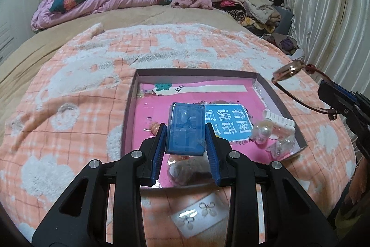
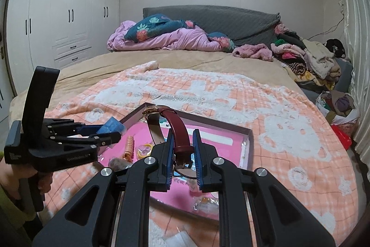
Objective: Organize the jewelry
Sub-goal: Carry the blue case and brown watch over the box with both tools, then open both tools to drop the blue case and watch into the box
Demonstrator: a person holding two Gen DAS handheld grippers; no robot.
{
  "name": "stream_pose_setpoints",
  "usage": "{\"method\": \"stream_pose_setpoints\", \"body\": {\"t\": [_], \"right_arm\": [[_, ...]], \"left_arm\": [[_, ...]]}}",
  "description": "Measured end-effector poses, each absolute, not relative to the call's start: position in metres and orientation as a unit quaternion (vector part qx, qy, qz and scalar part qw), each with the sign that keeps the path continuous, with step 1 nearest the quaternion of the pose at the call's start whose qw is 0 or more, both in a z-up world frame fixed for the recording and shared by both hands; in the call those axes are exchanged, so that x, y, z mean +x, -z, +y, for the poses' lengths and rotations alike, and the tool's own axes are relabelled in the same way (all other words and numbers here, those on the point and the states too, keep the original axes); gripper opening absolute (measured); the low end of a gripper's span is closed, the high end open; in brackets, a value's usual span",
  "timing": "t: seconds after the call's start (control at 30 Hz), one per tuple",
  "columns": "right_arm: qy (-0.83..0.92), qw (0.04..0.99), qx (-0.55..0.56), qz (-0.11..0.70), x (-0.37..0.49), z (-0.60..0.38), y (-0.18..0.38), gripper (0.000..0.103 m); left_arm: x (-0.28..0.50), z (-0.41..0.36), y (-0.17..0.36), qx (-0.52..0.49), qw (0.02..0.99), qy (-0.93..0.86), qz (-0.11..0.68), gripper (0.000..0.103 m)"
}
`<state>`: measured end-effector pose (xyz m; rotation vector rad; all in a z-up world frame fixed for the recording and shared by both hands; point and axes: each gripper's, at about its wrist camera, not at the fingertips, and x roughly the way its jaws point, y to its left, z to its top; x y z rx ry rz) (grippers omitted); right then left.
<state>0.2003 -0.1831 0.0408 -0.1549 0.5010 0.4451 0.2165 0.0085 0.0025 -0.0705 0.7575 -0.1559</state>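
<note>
Blue ribbed fingers (image 1: 209, 142) of the left gripper (image 1: 185, 138) pinch a flat blue plastic case (image 1: 186, 129) by its long edges, holding it above a shallow tray (image 1: 266, 81) lined in pink that lies on a peach-and-white blanket (image 1: 69, 96) spread over the bed (image 1: 143, 15). The right gripper (image 2: 182, 147), seen from its own wrist camera, is closed on the burgundy leather strap of a wristwatch (image 2: 178, 129), whose rose-gold face (image 2: 150, 110) stands up and away from the grip, over the tray's far corner.

Loose pieces lie in the tray: a coiled orange hair tie (image 2: 129, 146), a yellowish ring-shaped piece (image 2: 144, 151), a clear bauble (image 1: 262, 130), a white comb-like clip (image 1: 281, 119) and a blue printed card (image 1: 233, 123). A white card of bow earrings (image 1: 198, 215) rests on the blanket just outside the near rim.

The risks look plain enough. The case appears smooth and is gripped only along its edges, so it could pivot or slide out and drop on the small pieces below. The watch hangs by a supple strap with the heavy face unsupported; a quick swing could twist it free. Both grippers hover over the same tray, so they could collide or sweep loose items over the low rim into the deep pile of the blanket.
</note>
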Motion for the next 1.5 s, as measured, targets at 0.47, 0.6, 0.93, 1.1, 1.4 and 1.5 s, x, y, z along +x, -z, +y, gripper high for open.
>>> {"method": "stream_pose_setpoints", "body": {"t": [0.47,0.6,0.93,1.1,1.4,1.5], "right_arm": [[-0.221,0.921,-0.074,0.311,0.236,-0.172,0.016,0.015],[-0.215,0.919,-0.061,0.325,0.240,-0.175,0.025,0.015],[-0.194,0.923,-0.027,0.330,0.243,-0.190,0.024,0.038],[-0.190,0.928,-0.011,0.319,0.234,-0.201,0.011,0.052],[-0.185,0.940,0.017,0.287,0.206,-0.222,-0.018,0.083],[-0.188,0.943,0.025,0.274,0.194,-0.227,-0.028,0.088]], "left_arm": [[0.236,0.012,0.031,-0.034,0.913,0.055,0.402,0.025],[0.236,0.010,0.032,-0.023,0.914,0.052,0.402,0.029],[0.231,0.009,0.026,-0.023,0.916,0.047,0.398,0.045],[0.225,0.009,0.019,-0.027,0.917,0.044,0.395,0.047],[0.207,0.006,-0.002,-0.031,0.924,0.047,0.378,0.071],[0.200,0.006,-0.011,-0.032,0.928,0.044,0.368,0.084]]}}
